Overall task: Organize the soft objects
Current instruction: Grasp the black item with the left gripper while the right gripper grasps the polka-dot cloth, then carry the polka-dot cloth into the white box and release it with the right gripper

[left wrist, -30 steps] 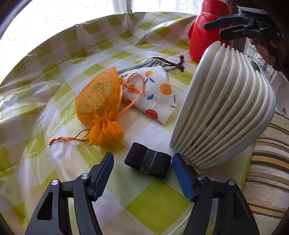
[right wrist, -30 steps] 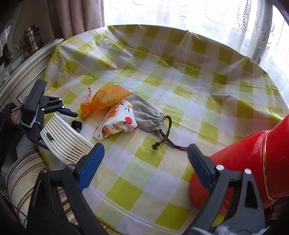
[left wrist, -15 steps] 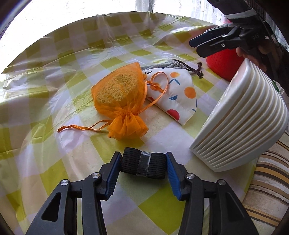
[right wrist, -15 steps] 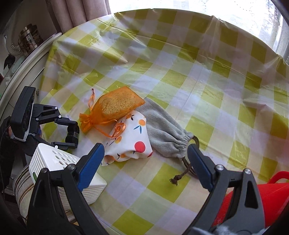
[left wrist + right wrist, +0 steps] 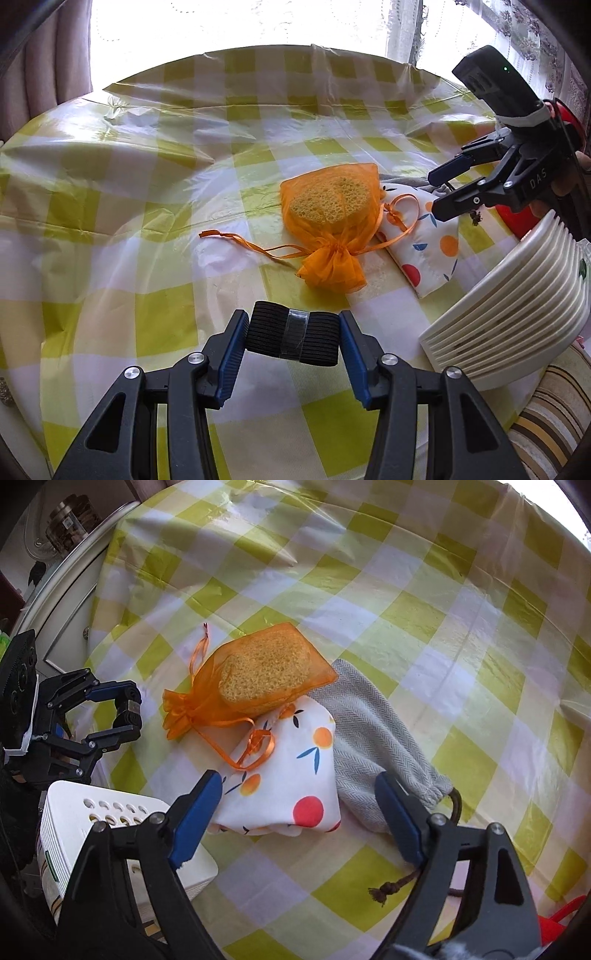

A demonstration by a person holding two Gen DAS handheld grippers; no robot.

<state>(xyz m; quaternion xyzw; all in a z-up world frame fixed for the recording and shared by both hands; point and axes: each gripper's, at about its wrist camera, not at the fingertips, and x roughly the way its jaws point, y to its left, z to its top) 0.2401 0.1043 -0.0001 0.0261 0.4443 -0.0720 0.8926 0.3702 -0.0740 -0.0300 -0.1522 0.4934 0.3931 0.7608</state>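
My left gripper (image 5: 291,338) is shut on a black elastic roll (image 5: 292,332) bound with tape, held just above the checked tablecloth; it also shows in the right wrist view (image 5: 127,710). An orange mesh pouch (image 5: 332,206) with a sponge inside lies beyond it, partly on a white fruit-print pouch (image 5: 428,243). In the right wrist view the orange pouch (image 5: 258,675) overlaps the fruit-print pouch (image 5: 291,779) and a grey drawstring bag (image 5: 373,738). My right gripper (image 5: 299,816) is open, low over the fruit-print pouch and grey bag.
A white slatted basket (image 5: 517,302) stands tilted at the table's right edge, also in the right wrist view (image 5: 92,830). A red container (image 5: 517,218) sits behind the right gripper. A striped cushion (image 5: 554,417) lies below the table edge. A cabinet (image 5: 66,590) stands beyond the table.
My left gripper closed on the black roll and lifted it slightly. My right gripper moved down and toward the pouches, still open.
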